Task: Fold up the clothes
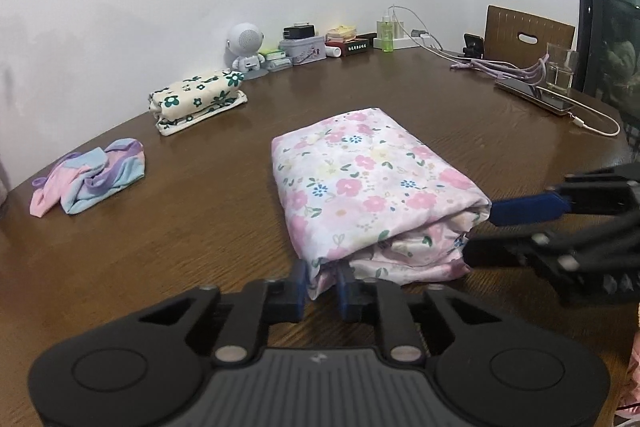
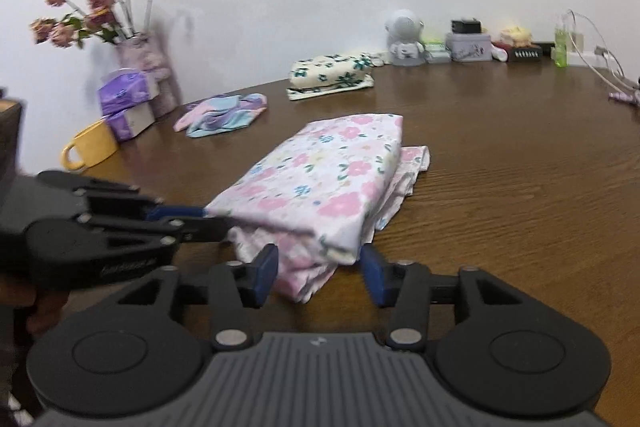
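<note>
Here, pink floral bundle (image 1: 360, 187) sits folded mid-table (image 1: 200, 227). Left gripper (image 1: 322, 287) pinches bundle's near corner. Right gripper (image 2: 318, 273) straddles other near corner, jaws apart, not yet pressing — likely readying lift toward folded green-flowered cloth (image 1: 196, 101) beyond bundle.

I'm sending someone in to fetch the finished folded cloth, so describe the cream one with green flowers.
On the brown wooden table, look near the white wall, beside the white astronaut figure. The cream folded cloth is there; only it has dark green flowers.
</note>
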Demonstrator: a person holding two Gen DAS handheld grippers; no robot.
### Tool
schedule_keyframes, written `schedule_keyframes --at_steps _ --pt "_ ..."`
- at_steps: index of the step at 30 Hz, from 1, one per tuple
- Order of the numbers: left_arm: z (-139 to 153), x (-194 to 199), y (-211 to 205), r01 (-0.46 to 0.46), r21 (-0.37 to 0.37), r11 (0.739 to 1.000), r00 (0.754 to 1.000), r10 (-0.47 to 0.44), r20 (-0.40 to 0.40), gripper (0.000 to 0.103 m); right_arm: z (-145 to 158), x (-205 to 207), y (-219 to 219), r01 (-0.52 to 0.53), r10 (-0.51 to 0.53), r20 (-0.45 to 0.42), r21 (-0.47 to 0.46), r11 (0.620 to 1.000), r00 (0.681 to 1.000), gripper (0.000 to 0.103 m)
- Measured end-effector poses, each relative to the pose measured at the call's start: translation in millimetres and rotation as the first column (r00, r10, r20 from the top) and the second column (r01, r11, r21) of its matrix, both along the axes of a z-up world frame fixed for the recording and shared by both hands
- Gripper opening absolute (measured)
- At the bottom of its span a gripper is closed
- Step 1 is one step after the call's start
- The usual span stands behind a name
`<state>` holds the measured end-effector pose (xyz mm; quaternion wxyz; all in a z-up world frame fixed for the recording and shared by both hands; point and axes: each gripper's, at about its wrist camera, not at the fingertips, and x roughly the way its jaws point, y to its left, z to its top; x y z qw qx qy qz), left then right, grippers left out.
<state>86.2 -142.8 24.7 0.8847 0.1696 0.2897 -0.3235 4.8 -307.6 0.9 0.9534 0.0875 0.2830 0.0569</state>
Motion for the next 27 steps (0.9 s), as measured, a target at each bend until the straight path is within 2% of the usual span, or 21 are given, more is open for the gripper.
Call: schedule_keyframes --at_steps 3,8,9,10,11,12,17,18,21,27 --pt "1 0 -2 0.0 0.018 1.0 1.0 0.0 0.013 0.02 3 -12 7 -0.024 0.025 0.016 -0.059 0.998 1.0 0.052" --pt "-2 5 -9 -0.002 0.034 0.999 1.0 0.002 0.012 0.02 -4 0 17 -0.047 0.045 -0.013 -0.16 0.986 0.999 0.051" --pt "-2 5 -10 0.0 0.036 0.999 1.0 0.0 0.015 0.02 -5 3 18 -0.047 0.046 -0.015 -0.173 0.984 0.999 0.05" --pt "-2 5 -11 0.002 0.038 0.999 1.0 -0.002 0.017 0.014 -7 7 18 -0.048 0.046 -0.017 -0.185 0.981 0.999 0.049" --pt "-2 5 -12 0.009 0.042 0.999 1.0 -0.01 0.024 0.008 -7 10 17 -0.047 0.045 -0.018 -0.194 0.98 0.999 0.042" --pt "-2 4 -13 0.009 0.054 0.999 0.999 -0.011 0.039 0.008 -8 12 17 -0.052 0.049 -0.021 -0.198 0.979 0.999 0.037" --pt "-4 1 -14 0.018 0.069 0.997 0.999 -0.022 0.048 0.005 -8 20 15 -0.042 0.045 0.007 -0.268 0.963 0.999 0.034" --pt "-4 0 -15 0.019 0.074 0.997 0.998 -0.022 0.051 0.004 -8 21 15 -0.05 0.054 0.009 -0.278 0.959 0.998 0.026" --pt "-5 -1 -16 0.02 0.091 0.996 0.998 -0.026 0.061 0.003 -10 24 13 -0.073 0.073 -0.01 -0.264 0.962 0.997 0.013" --pt "-8 -3 -18 0.021 0.107 0.994 0.997 -0.029 0.073 0.004 -13 27 9 -0.071 0.071 -0.01 -0.257 0.964 0.997 0.011"
